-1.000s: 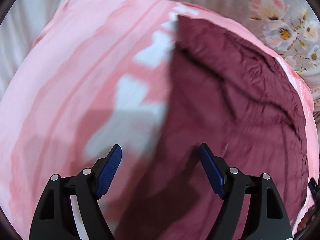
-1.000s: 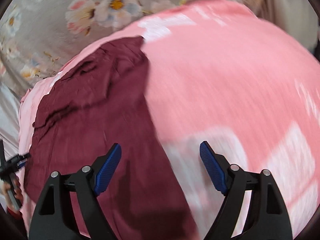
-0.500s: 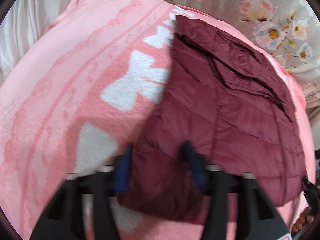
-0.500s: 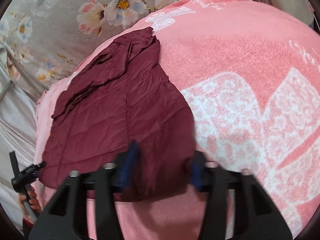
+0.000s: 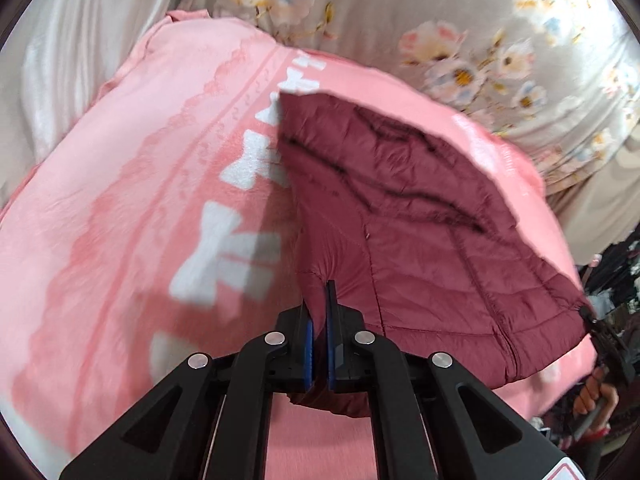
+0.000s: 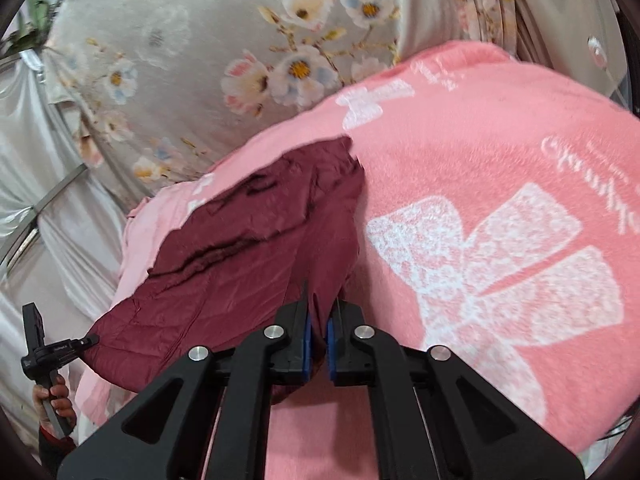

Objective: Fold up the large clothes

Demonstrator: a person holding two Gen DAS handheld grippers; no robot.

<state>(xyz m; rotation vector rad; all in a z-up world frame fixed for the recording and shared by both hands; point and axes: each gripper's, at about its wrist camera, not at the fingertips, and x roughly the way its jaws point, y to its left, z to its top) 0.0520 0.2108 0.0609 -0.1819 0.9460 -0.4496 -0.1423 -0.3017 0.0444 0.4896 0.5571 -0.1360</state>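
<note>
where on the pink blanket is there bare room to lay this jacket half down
Bare pink blanket lies left of the maroon jacket in the left wrist view, across the white bows. In the right wrist view it lies right of the jacket. The floral-sheet edge is crowded; jacket reaches it.

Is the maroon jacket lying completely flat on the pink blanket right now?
No, the left gripper has pinched the near edge of the maroon jacket and that edge is raised off the pink blanket.

jacket (image 5: 420, 216) – maroon; blanket (image 5: 132, 184) – pink, white bows; curtain (image 6: 192, 64) – grey floral
</note>
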